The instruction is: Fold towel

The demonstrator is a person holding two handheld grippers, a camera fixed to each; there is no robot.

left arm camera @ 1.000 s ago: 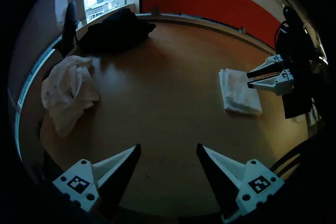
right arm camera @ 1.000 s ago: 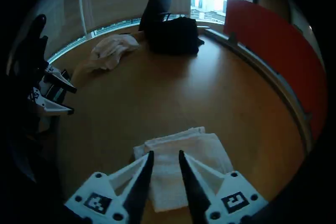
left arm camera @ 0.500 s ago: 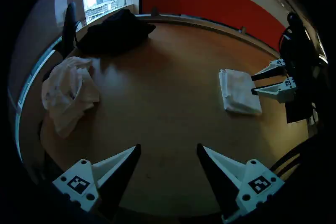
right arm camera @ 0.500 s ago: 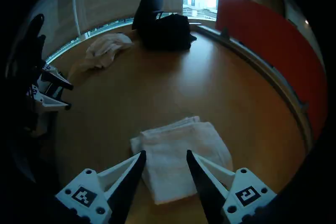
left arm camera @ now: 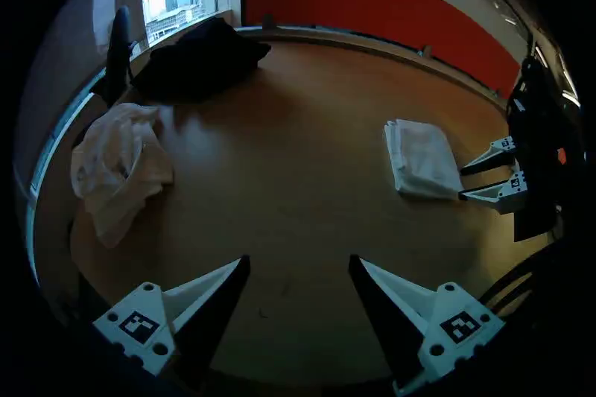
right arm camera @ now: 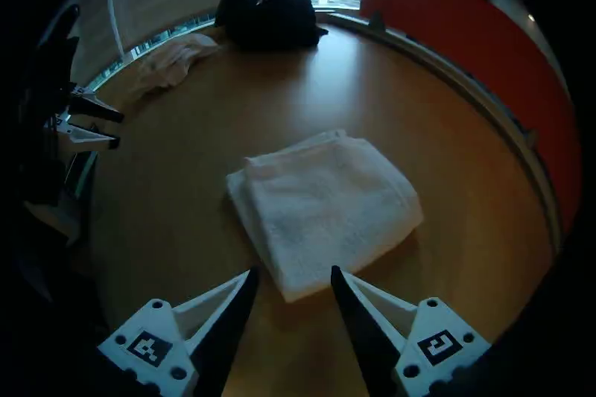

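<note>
My right fingers (right arm camera: 227,311) stand open and empty at the folded towel (right arm camera: 328,199)'s near corner on the surface (right arm camera: 186,136); my left fingers (left arm camera: 216,296) gape wide, empty.

Table (right arm camera: 477,196) reads as smooth wood, warm brown, with a soft sheen off the window light. The folded towel (right arm camera: 328,203) is white cloth, nubbly and matt. In the left gripper view the crumpled towel (left arm camera: 119,166) is limp, creased white cloth, and the black bundle (left arm camera: 197,58) is dull dark fabric. The right hand-held gripper (right arm camera: 293,270) shows matt white plastic fingers with dark inner faces. The red wall panel (left arm camera: 372,6) looks flat and matt.
</note>
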